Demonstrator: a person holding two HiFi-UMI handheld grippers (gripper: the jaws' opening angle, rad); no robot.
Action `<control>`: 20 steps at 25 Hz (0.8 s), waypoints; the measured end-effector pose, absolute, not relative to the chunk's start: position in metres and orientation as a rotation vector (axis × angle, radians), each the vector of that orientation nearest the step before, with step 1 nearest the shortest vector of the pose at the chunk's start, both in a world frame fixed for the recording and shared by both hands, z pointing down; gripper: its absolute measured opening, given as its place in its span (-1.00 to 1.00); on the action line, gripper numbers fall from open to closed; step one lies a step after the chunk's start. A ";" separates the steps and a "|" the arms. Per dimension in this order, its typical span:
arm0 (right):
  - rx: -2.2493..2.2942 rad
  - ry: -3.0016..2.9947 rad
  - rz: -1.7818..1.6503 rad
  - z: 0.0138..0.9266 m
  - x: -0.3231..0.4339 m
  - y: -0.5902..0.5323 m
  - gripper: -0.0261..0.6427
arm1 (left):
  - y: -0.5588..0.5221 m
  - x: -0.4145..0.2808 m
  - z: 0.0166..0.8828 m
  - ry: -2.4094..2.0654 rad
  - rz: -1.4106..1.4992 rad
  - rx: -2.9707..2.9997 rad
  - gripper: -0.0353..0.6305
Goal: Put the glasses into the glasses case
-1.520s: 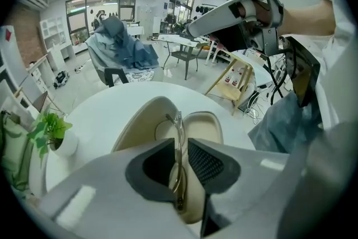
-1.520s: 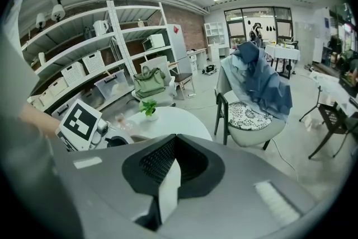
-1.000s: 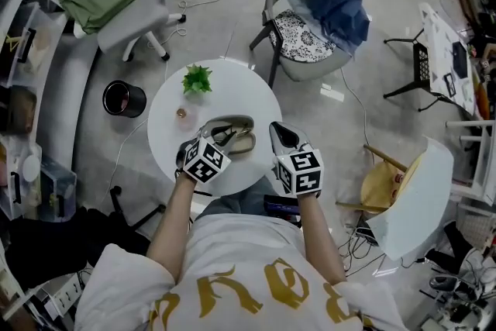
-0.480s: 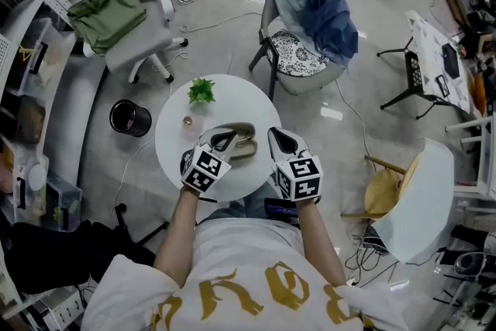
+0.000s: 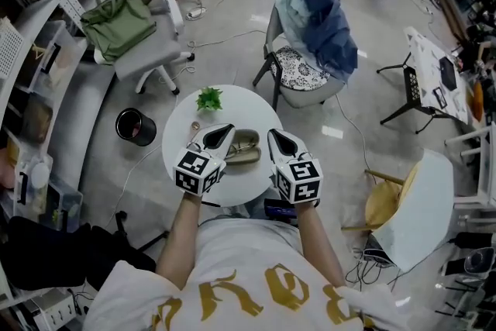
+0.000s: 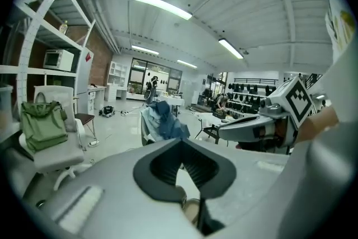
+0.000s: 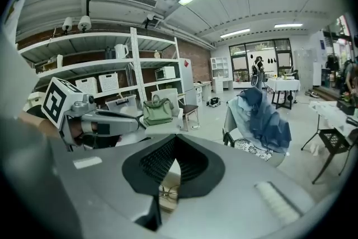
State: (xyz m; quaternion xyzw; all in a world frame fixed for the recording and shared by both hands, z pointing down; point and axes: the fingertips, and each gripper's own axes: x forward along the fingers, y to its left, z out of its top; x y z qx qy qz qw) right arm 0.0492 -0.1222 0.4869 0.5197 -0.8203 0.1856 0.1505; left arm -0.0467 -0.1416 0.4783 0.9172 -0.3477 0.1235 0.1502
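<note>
Olive-beige oval glasses case [image 5: 246,146] is seen open on the round white tabletop [image 5: 232,101], thin wire-rimmed glasses [image 7: 168,192] laid inside. The left claw [image 5: 223,132] and right claw [image 5: 277,137] are closed and empty. A protruding temple could be pinched by the lid.

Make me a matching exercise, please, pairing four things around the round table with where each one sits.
Things: 1 green bag; 2 blue clothing; 3 small plant; 4 black bin.
Places: A on the floor beside the round white table; B on that table; C on the white office chair; D draped over the chair with the patterned seat.
Pairs: 1-C; 2-D; 3-B; 4-A.
</note>
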 end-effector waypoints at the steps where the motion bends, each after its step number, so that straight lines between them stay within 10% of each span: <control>1: 1.491 -2.358 0.531 0.486 0.048 -0.122 -0.85 | -0.141 -0.048 0.477 -1.004 0.353 2.633 -0.89; 20: 1.495 -2.348 0.515 0.485 0.049 -0.112 -0.85 | -0.133 -0.049 0.478 -1.003 0.324 2.620 -0.89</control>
